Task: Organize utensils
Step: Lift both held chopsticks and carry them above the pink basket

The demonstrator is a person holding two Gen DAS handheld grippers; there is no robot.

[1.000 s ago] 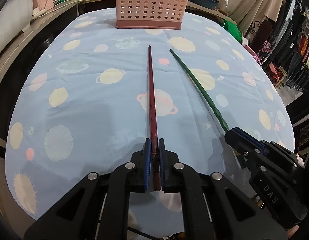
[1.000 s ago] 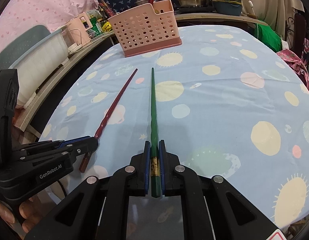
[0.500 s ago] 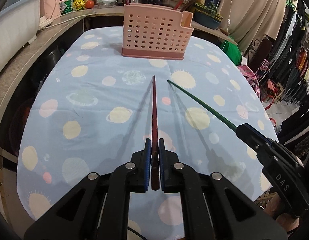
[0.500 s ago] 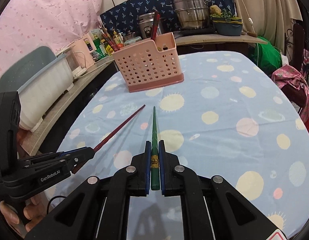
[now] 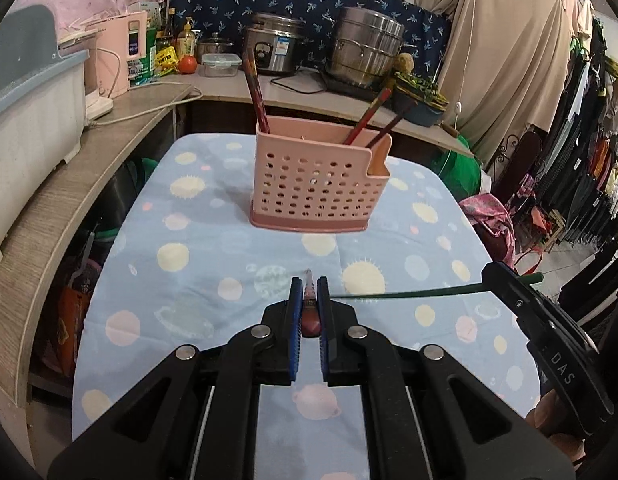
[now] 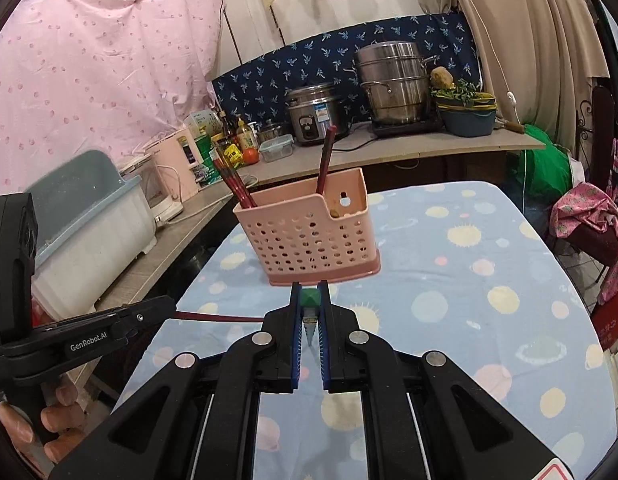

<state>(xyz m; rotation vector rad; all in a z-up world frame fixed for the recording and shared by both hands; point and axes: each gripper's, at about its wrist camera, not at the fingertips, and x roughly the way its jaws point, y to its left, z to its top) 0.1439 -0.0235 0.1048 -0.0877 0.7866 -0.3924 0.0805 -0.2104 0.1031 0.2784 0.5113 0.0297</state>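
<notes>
While the oval table in its pale blue planet-print cloth (image 5: 197, 240) carried the perforated pink plastic utensil basket (image 5: 315, 186) near its far end, both tools hung above the cloth short of that basket. "GenRobot.AI" was printed on the left gripper (image 5: 309, 300), clamped on the dark red chopstick (image 5: 309, 304). "DAS" marked the right gripper (image 6: 309, 308), pinched shut on the green chopstick (image 6: 310, 298). Other red chopsticks (image 5: 256, 92) stood inside the basket.
</notes>
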